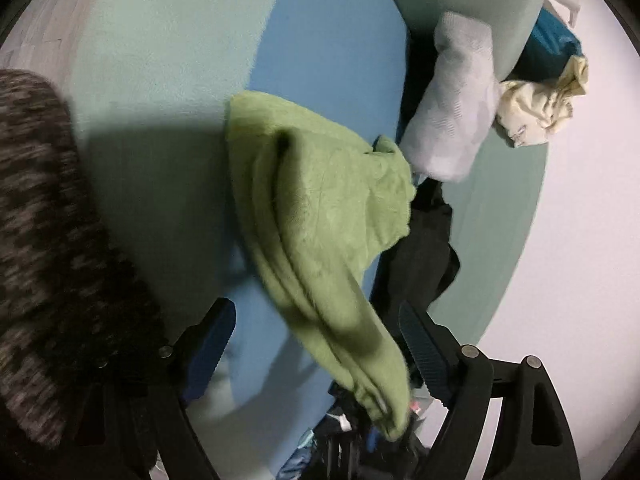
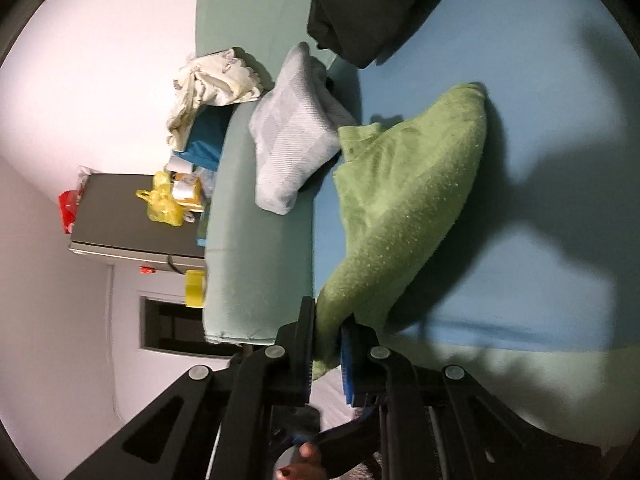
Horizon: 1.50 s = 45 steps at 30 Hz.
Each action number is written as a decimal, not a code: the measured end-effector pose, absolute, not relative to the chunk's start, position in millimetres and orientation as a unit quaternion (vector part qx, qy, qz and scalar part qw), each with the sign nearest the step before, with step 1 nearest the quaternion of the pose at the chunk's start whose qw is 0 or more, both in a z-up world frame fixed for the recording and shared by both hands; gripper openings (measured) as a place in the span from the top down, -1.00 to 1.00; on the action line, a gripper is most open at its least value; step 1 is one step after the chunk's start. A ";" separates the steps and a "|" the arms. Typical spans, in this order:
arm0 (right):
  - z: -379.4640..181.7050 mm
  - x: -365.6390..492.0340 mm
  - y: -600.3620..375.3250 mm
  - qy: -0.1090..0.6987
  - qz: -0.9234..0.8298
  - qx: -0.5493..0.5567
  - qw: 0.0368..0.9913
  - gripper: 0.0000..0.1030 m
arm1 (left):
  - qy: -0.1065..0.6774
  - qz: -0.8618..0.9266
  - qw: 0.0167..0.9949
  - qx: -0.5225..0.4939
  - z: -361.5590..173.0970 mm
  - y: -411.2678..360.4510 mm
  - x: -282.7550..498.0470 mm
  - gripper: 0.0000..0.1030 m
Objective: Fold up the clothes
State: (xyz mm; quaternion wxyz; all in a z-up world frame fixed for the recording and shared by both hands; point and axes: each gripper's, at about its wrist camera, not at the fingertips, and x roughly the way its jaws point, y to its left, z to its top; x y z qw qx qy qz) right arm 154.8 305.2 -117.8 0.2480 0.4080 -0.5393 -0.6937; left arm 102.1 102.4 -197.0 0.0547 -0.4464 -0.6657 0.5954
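Observation:
A green fleecy cloth (image 1: 320, 208) lies half lifted over the blue sheet (image 1: 332, 40). Its long end hangs down between the fingers of my left gripper (image 1: 316, 312), which stands wide open; the pads (image 1: 424, 352) do not press on the cloth. In the right wrist view the same green cloth (image 2: 408, 200) rises from the sheet to my right gripper (image 2: 328, 316), which is shut on its near corner. The cloth's far corner still rests on the blue sheet (image 2: 520, 160).
A folded grey-white cloth (image 2: 292, 140), a crumpled cream cloth (image 2: 212, 80) and a dark garment (image 2: 368, 8) lie beyond, by a mint-green cushion (image 2: 256, 240). A grey cabinet (image 2: 120, 216) bears a yellow bag (image 2: 164, 200). A mottled grey sleeve (image 1: 48, 240) fills the left.

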 end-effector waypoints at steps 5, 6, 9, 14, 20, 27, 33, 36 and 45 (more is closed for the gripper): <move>-126.3 153.4 301.5 -0.538 -0.690 0.411 0.255 0.75 | -0.639 0.616 0.070 -0.455 -197.3 107.8 64.0 0.60; -125.6 152.3 298.7 -0.531 -0.694 0.415 0.254 0.68 | -0.628 0.628 0.075 -0.454 -192.9 107.1 58.0 0.75; -141.1 162.6 303.9 -0.524 -0.694 0.428 0.247 -0.03 | -0.612 0.636 0.085 -0.463 -182.1 107.5 49.3 0.75; -188.7 169.3 315.2 -0.595 -0.645 0.430 0.214 -0.25 | -0.605 0.629 0.089 -0.480 -186.4 110.3 48.6 0.75; -206.8 149.0 295.8 -0.589 -0.628 0.463 0.209 -0.43 | -0.611 0.621 0.081 -0.484 -193.4 101.0 55.5 0.75; -188.0 132.3 277.9 -0.540 -0.658 0.473 0.228 0.63 | -0.563 0.644 0.056 -0.515 -196.8 90.3 66.3 0.75; -160.9 148.5 306.5 -0.567 -0.662 0.432 0.230 0.79 | -0.525 0.675 0.064 -0.515 -185.4 95.8 75.3 0.75; -160.1 161.4 309.4 -0.518 -0.683 0.476 0.196 0.80 | -0.458 0.706 0.040 -0.539 -181.6 101.9 78.0 0.73; -129.6 162.4 311.9 -0.364 -0.765 0.508 0.158 0.32 | -0.164 0.811 -0.010 -0.562 -132.6 86.4 99.8 -0.56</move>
